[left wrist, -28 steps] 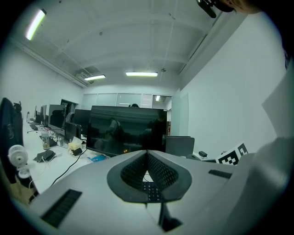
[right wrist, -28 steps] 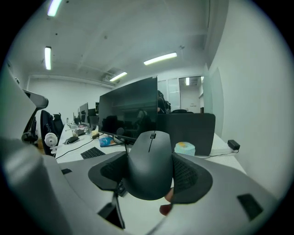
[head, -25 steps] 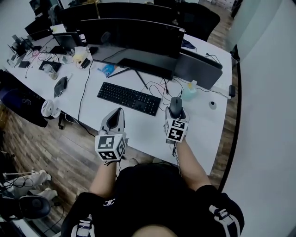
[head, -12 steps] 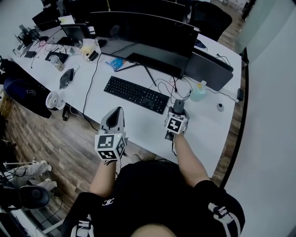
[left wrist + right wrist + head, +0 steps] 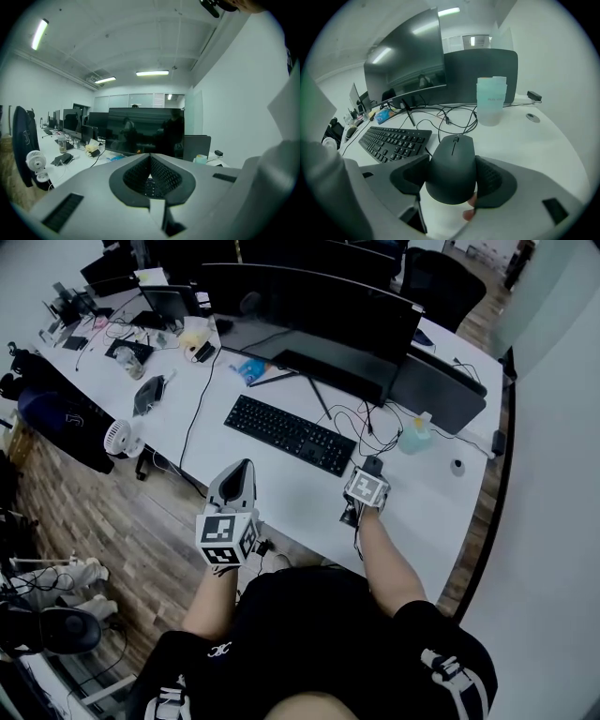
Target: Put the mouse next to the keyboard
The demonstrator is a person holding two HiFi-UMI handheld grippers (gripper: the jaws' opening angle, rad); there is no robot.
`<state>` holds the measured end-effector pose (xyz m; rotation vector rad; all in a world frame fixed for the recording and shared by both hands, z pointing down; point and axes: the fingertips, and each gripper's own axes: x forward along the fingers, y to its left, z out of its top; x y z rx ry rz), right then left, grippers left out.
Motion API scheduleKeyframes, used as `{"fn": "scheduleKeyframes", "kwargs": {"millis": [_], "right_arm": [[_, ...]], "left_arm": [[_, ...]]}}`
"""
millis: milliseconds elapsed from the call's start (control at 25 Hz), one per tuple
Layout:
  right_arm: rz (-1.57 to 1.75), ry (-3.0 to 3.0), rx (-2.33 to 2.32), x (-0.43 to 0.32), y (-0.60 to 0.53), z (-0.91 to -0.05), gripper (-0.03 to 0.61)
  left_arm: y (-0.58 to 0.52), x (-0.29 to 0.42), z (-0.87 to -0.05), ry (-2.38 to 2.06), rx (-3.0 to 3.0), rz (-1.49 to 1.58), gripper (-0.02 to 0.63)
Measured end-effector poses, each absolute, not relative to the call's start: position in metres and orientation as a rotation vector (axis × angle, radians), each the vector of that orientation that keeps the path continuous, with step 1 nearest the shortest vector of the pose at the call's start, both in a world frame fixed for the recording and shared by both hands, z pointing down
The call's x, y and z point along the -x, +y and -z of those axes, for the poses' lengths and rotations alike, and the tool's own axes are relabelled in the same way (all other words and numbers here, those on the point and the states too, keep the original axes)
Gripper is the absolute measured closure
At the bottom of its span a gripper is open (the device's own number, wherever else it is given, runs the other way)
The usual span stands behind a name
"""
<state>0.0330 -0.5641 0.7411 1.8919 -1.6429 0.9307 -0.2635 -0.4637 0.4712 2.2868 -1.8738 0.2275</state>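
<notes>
Grips mouse (image 5: 451, 161) in R gripper (image 5: 451, 177) just right of keyboard (image 5: 393, 140), near cables (image 5: 457, 118); holds L gripper (image 5: 150, 163) jaws together, empty, near desk (image 5: 305, 504) edge.

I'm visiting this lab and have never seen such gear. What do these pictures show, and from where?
No robot here: a person holds a two-jaw gripper in each hand. One picture comes from a camera on their head, looking down; the others from cameras riding on each gripper. On the white desk lie a black keyboard, cables and a pale bottle, before a monitor. The right gripper is closed on a black mouse, just right of the keyboard. The left gripper is shut and empty.
</notes>
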Motion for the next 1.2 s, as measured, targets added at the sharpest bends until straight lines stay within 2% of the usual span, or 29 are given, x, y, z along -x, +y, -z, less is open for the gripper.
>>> {"fn": "scheduleKeyframes", "kwargs": {"millis": [440, 800, 880, 920, 1040, 1200], "right_arm": [[-0.996, -1.525, -1.890, -0.033, -0.562, -0.772, 0.261], [-0.861, -1.693, -2.010, -0.038, -0.580, -0.730, 0.254], [-0.781, -1.765, -2.060, -0.040, -0.583, -0.697, 0.302], [-0.736, -1.804, -2.071, -0.040, -0.584, -0.680, 0.349], [-0.601, -1.938, -2.093, -0.034, -0.580, -0.631, 0.566], [-0.415, -2.125, -2.115, -0.028, -0.572, -0.558, 0.565]], "left_arm": [[-0.459, 0.272, -0.472, -1.876, -2.291, -0.232, 0.601], [-0.463, 0.260, -0.472, -1.829, -2.345, -0.204, 0.601], [-0.464, 0.255, -0.472, -1.813, -2.360, -0.199, 0.601], [-0.465, 0.253, -0.472, -1.806, -2.366, -0.196, 0.601], [-0.469, 0.247, -0.471, -1.789, -2.382, -0.188, 0.601], [-0.473, 0.240, -0.467, -1.773, -2.402, -0.175, 0.601]]}}
